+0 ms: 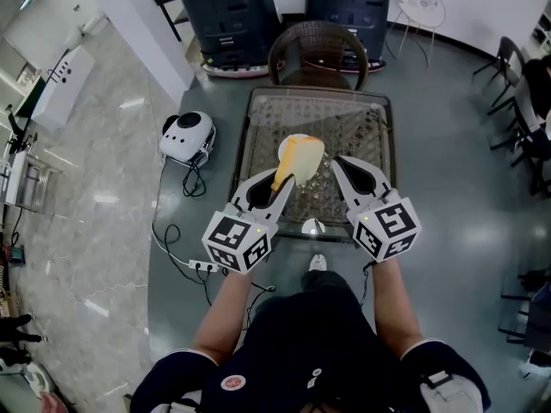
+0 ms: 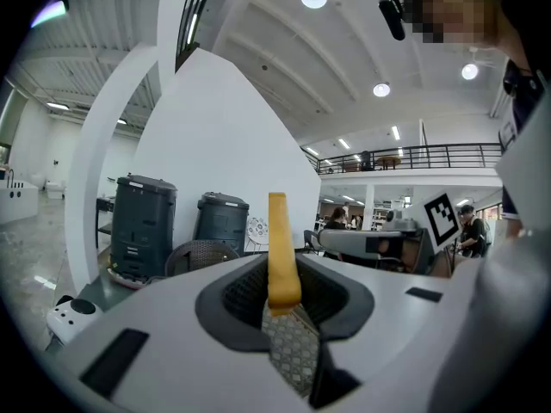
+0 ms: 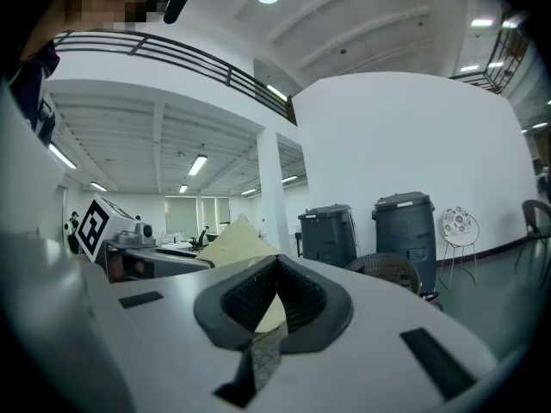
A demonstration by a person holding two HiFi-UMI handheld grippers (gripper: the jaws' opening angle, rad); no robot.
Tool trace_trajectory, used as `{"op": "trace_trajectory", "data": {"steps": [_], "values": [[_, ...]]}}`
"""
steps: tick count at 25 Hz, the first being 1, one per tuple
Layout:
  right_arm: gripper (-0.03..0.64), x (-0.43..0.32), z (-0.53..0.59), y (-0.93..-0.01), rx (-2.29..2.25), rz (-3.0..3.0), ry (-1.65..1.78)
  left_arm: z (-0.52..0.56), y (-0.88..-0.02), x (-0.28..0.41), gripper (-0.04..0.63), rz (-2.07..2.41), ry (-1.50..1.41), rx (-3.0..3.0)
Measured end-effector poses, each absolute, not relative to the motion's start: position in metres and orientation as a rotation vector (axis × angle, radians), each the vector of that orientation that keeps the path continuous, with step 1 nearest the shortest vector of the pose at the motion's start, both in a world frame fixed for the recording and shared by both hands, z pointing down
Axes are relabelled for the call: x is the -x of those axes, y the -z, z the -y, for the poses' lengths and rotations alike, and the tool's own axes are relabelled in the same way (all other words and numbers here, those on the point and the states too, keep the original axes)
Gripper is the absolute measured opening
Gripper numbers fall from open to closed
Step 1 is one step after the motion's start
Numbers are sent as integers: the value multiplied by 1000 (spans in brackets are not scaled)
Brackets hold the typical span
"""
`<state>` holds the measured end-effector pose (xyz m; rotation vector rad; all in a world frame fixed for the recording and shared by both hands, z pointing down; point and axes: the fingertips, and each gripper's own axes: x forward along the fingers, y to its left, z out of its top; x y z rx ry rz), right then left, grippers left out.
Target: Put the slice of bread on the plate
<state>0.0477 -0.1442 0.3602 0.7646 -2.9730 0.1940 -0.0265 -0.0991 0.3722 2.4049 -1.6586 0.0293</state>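
Observation:
A yellow slice of bread (image 1: 303, 156) hangs over the table (image 1: 366, 123), and my left gripper (image 1: 287, 180) is shut on its near end. In the left gripper view the slice (image 2: 279, 248) stands edge-on between the black pads. A white plate (image 1: 287, 145) lies on the table right under the slice, which hides most of it. My right gripper (image 1: 338, 161) hovers just right of the bread, apart from it, with its jaws together and nothing in them. From the right gripper view the bread (image 3: 234, 243) shows to the left, beyond the shut tips (image 3: 275, 269).
A wicker chair (image 1: 318, 46) stands at the table's far side, with two dark bins (image 1: 228, 11) behind it. A white round machine (image 1: 187, 134) and a power strip with cables (image 1: 202, 265) lie on the floor to the left. A small round object (image 1: 313, 227) sits at the table's near edge.

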Motion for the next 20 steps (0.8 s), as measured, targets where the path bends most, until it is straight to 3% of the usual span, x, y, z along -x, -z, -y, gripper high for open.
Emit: {"op": "trace_trajectory", "data": {"steps": [20], "values": [[6,-33,209,-366,-818,2947,-186,168,-375,41,91,1615,-50,-2423]]}}
